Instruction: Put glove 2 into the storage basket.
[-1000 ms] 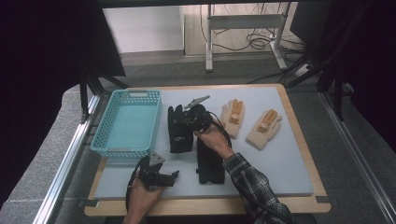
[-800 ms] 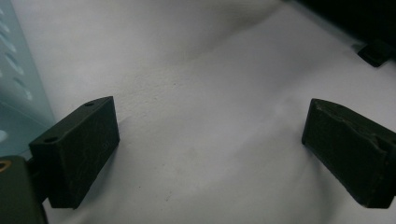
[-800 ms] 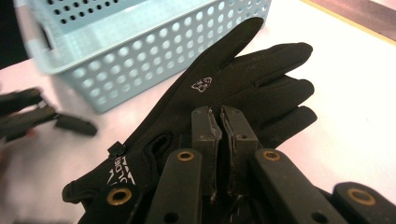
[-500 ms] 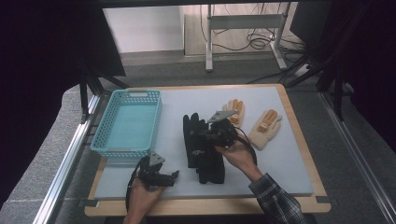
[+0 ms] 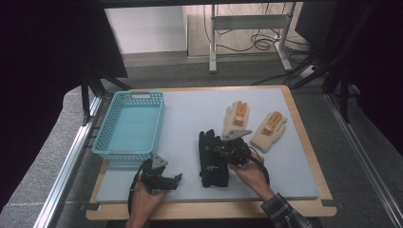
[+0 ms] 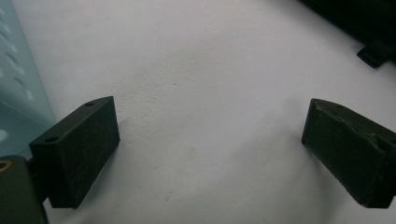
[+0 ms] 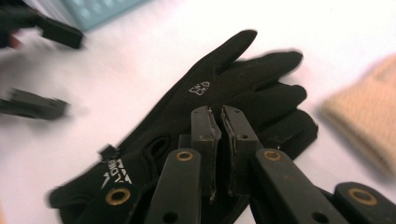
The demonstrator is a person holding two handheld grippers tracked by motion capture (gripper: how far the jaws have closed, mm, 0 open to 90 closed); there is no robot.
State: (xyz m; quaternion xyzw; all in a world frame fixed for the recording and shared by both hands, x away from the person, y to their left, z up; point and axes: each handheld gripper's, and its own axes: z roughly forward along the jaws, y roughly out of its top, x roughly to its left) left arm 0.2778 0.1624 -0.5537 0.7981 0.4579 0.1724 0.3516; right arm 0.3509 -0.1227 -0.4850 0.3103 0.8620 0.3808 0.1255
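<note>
High view has the black gloves (image 5: 212, 159) lying stacked on the pale mat of the table (image 5: 190, 121), fingers pointing away from the person, just left of the right tool (image 5: 219, 148), which the person's right hand (image 5: 248, 170) holds over their right edge. Right gripper view looks along that tool (image 7: 215, 122): its two jaws stand nearly together with only a thin slit between them, poised above the back of the top glove (image 7: 205, 121), and whether any cloth is pinched in that slit cannot be told. White printing shows on the glove's back and cuff. Just beyond the black pair, to the right, lie two tan knit gloves (image 5: 254, 124), side by side and apart from the black ones; the edge of one (image 7: 364, 126) appears at the right of the right gripper view. A turquoise basket (image 5: 130, 124) sits well to the left on the mat. The left tool (image 5: 171, 181) rests low near the table's front edge, below the basket's near corner, held in the left hand (image 5: 145, 199). Left gripper view shows its jaws wide apart over bare mat (image 6: 201, 93), nothing between them, with the basket's wall (image 6: 18, 88) at the left margin.
</note>
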